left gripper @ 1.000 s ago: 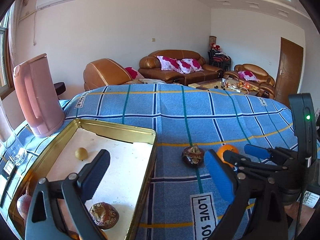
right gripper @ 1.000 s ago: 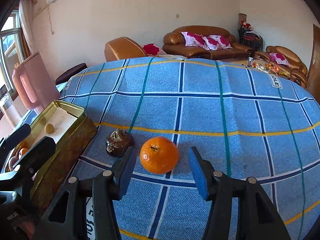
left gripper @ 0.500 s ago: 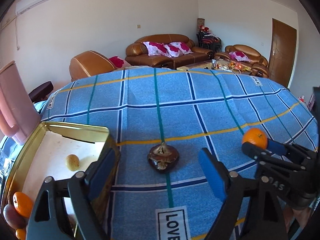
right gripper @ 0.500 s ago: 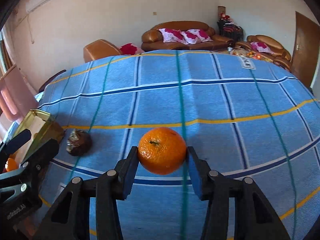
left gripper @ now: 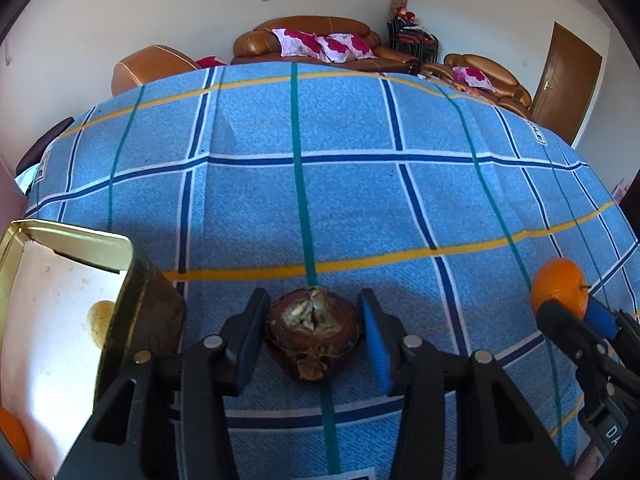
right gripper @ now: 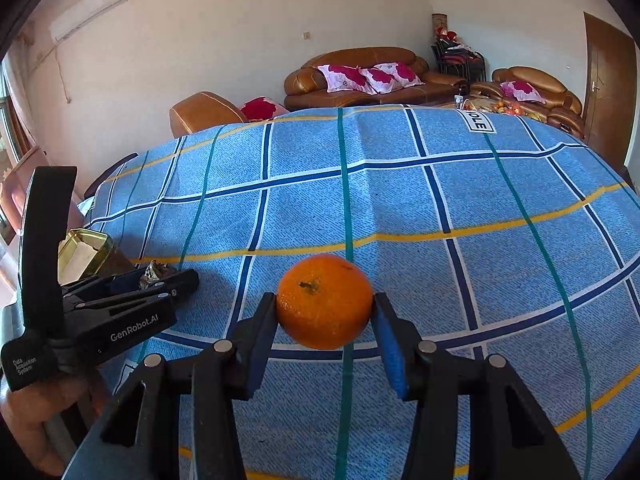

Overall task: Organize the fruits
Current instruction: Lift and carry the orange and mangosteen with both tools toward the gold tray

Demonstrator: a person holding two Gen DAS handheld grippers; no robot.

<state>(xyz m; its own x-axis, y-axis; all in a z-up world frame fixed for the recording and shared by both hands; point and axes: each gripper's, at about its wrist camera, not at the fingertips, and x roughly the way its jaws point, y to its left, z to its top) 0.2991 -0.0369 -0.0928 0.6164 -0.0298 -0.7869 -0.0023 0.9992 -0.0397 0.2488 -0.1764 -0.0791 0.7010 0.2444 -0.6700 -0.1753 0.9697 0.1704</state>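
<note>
Tray (left gripper: 120,240) at left on cloth (left gripper: 360,200), mangosteen (left gripper: 314,332) just right of it, orange (right gripper: 325,302) farther right.

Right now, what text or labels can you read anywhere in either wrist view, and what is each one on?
"GenRobot.AI": on the side of the left gripper, seen from the right wrist view.
"Data Acquisition System": small print on the black strap end of that gripper, barely legible.
"OLE": cut-off label patch on the far edge of the blue checked cloth.
White patches on the cloth in the left wrist view: too distorted to read.

Bright daylight, sharp focus, soft shadows, heavy fisheye bending, dark corners
</note>
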